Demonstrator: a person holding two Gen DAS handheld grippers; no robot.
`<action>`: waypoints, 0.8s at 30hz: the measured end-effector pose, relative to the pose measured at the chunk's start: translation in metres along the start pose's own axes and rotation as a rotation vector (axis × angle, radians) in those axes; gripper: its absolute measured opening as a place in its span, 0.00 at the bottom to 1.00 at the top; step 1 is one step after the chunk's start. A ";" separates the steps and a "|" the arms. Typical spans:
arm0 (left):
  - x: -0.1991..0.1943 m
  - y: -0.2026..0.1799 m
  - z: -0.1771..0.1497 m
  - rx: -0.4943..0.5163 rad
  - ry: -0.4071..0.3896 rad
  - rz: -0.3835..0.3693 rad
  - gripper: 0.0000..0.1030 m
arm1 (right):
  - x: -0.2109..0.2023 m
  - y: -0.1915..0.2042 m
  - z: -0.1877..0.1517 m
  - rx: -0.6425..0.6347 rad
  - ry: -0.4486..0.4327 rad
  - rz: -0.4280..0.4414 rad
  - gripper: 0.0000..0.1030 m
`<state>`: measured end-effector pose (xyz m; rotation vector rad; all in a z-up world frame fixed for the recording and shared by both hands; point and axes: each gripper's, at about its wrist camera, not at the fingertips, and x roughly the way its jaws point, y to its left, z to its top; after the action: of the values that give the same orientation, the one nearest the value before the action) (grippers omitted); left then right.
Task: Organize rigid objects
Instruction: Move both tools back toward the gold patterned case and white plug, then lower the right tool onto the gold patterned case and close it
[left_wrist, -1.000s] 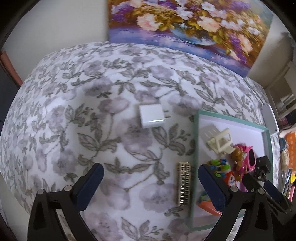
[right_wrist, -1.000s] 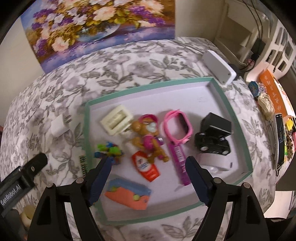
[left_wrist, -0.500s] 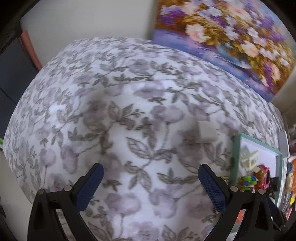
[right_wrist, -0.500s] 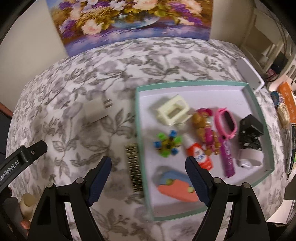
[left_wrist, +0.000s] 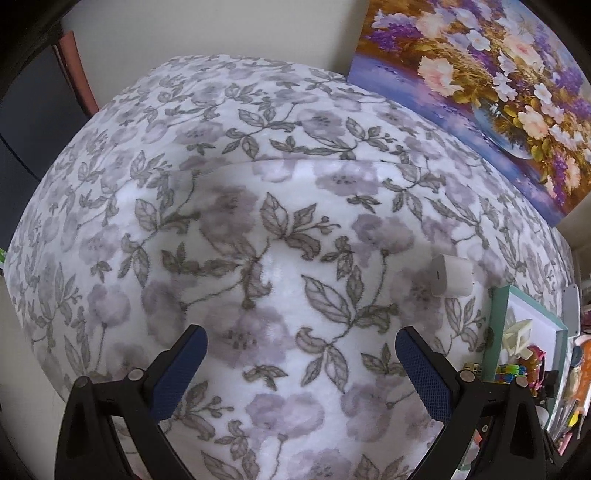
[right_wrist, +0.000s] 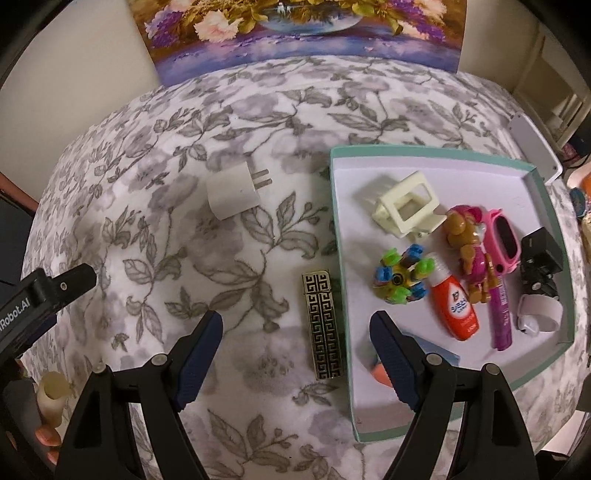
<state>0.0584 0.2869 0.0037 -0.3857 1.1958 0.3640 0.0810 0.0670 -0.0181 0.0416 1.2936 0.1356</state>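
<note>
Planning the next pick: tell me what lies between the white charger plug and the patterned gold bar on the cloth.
Nothing but bare floral cloth between the white charger plug and the gold bar, as the right wrist view shows.

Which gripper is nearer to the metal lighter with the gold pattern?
Right. The right gripper is open directly over the patterned metal lighter, which lies between its fingers. The left gripper is open over bare floral cloth, well off to the lighter's left.
</note>
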 end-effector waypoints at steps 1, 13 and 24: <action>0.001 -0.001 0.000 0.006 0.004 0.000 1.00 | 0.003 -0.003 0.000 0.010 0.010 0.017 0.80; 0.019 -0.007 0.000 0.023 0.062 -0.048 1.00 | -0.002 0.001 0.006 -0.031 -0.016 0.098 0.80; 0.022 0.006 0.003 -0.015 0.078 -0.084 1.00 | 0.017 0.012 0.001 -0.066 0.032 0.099 0.78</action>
<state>0.0654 0.2954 -0.0170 -0.4650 1.2496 0.2873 0.0860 0.0809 -0.0326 0.0470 1.3185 0.2646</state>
